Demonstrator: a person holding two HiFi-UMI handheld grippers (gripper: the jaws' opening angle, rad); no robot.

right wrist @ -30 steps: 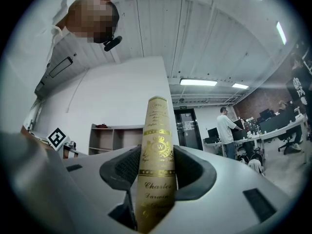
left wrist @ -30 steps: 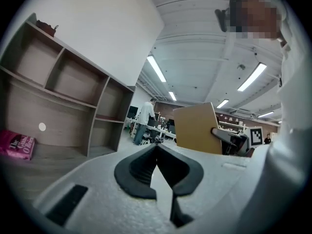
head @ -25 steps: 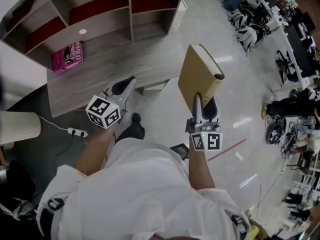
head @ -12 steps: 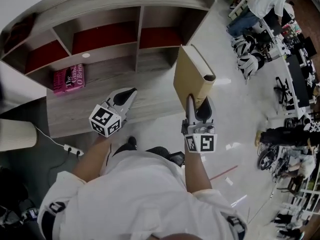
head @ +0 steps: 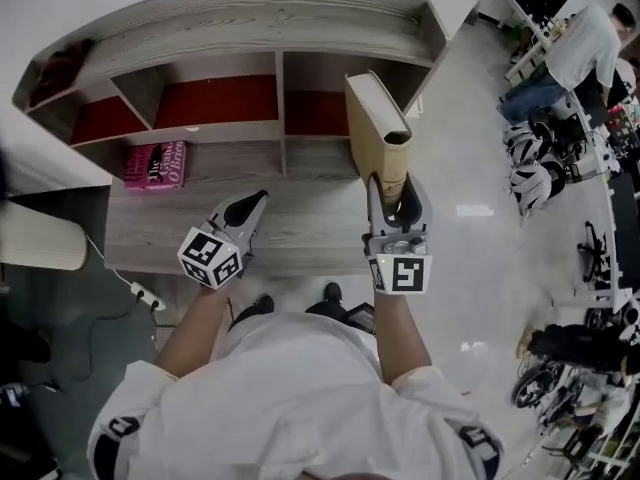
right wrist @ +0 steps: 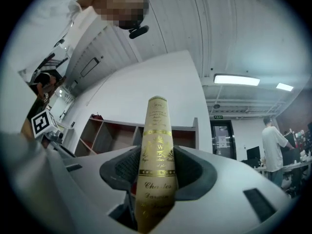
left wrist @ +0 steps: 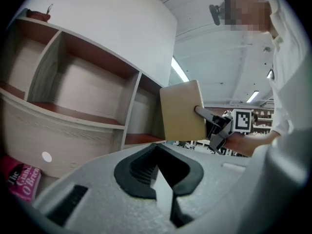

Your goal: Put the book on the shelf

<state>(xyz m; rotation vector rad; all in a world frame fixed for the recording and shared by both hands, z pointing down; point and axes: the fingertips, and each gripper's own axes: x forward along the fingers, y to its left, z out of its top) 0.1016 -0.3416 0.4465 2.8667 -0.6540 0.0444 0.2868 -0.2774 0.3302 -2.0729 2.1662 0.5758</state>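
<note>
Between my right jaws: one tan book (head: 375, 133), gold-lettered spine (right wrist: 156, 145) facing my right camera, clamped at its lower end and standing upright.

Position of the book: in the air before the wooden shelf (head: 250, 28), level with the right-hand compartment. Whether it touches any board I cannot tell.

Right gripper (head: 398, 200): jaws closed on the book.

Left gripper (head: 245, 208): pads pressed together, carrying nothing. It hovers over the shelf's lower ledge (head: 300, 238), left of the book and apart from it.

On that ledge, far left: one pink book (head: 156, 164), lying flat.

Shelf compartments: red panels inside.

Beyond the shelf's right end: one person (head: 585, 43) in a white shirt.
</note>
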